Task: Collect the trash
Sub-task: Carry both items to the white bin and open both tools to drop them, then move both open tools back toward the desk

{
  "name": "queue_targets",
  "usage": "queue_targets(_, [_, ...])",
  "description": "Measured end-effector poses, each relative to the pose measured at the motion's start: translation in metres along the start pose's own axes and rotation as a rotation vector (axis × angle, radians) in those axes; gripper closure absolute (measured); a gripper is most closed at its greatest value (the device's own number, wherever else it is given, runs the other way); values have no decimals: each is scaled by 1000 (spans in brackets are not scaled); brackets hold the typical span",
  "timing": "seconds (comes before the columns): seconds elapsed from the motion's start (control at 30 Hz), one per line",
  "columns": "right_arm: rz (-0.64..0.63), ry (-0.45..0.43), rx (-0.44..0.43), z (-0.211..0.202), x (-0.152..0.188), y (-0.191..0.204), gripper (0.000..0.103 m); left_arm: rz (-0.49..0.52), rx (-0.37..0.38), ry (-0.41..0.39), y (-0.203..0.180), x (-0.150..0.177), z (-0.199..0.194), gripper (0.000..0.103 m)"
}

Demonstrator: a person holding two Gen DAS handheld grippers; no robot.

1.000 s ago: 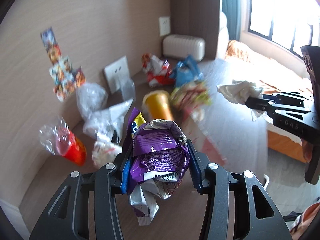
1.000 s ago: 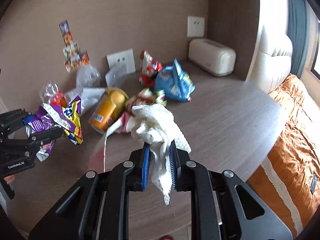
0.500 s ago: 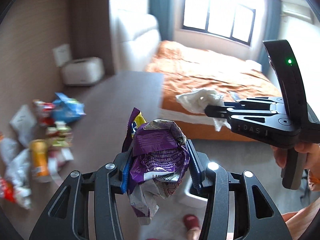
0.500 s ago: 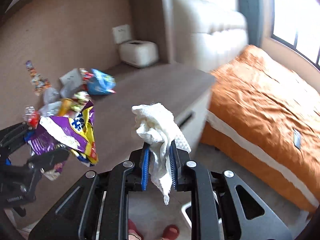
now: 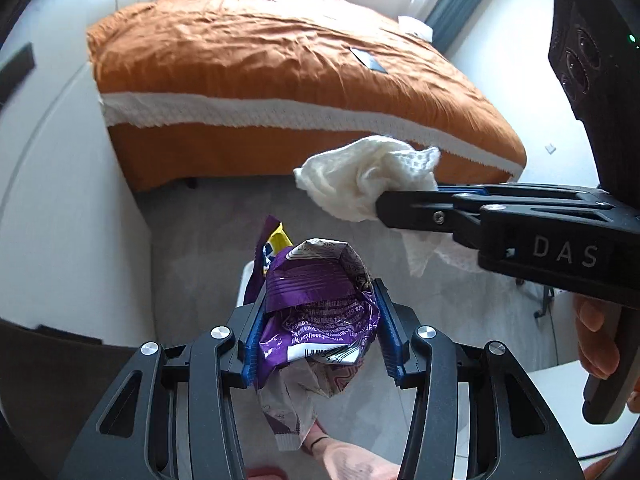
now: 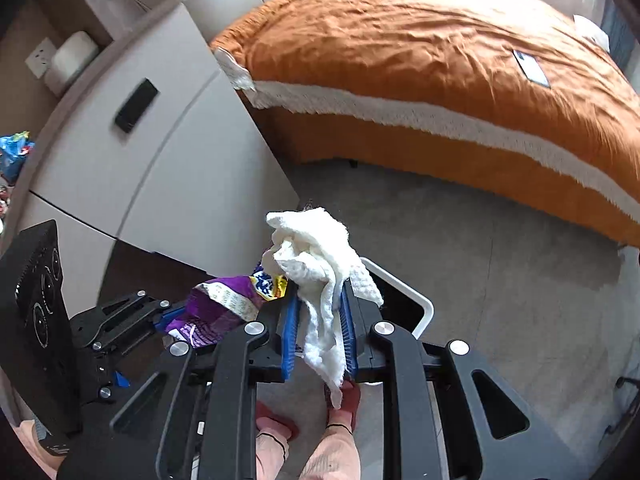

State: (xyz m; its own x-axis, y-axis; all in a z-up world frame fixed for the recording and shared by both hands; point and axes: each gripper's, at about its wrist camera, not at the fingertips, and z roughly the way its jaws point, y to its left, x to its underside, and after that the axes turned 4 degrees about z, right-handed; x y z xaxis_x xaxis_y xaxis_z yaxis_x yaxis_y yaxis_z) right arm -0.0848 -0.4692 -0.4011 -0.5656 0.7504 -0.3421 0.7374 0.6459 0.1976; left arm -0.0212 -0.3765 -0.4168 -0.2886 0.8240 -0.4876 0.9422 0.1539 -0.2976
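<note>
My left gripper [image 5: 318,300] is shut on a crumpled purple snack wrapper [image 5: 316,312] and holds it above the grey floor. My right gripper [image 6: 320,296] is shut on a crumpled white paper towel [image 6: 316,252]. In the left wrist view the right gripper [image 5: 384,204] comes in from the right with the towel [image 5: 364,178] just beyond and right of the wrapper. In the right wrist view the left gripper [image 6: 176,316] holds the wrapper [image 6: 220,304] at lower left. A white-rimmed bin [image 6: 420,304] sits on the floor below both grippers, mostly hidden.
An orange-covered bed [image 5: 280,60] fills the far side. A white cabinet [image 6: 132,152] stands at left, with leftover trash [image 6: 14,148] on its top at the far left edge. The person's feet in red slippers [image 6: 344,396] are on the grey carpet [image 6: 500,264].
Both grippers have swung away from the trash-strewn tabletop and tilted down toward the floor beside the bed, each still holding its item. They are now closer together.
</note>
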Motion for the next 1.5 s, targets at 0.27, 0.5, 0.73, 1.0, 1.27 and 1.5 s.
queue_targets(0.27, [-11,93,65,138,30,-52,6,42,37,75,23,40,139,5])
queue_targets(0.5, [-46,73,124,140,34,-57,5,44,-36,107,28,46,144,5])
queue_targets(0.73, [-91,-133,108,14,6,-5,5,41,-140,0,9,-2,39,5])
queue_targets(1.0, [-140,-337,-17,-123,-31,65,5,-26,-276,-198,-22,-46,-124,5])
queue_targets(1.27, [-326,-436,-190,-194,-38,154,5,-111,-496,-353,-28,-40,-257,5])
queue_targets(1.5, [-530,-495,-330,-223,-30,248,5,-224,-748,-419,11,2,-347,5])
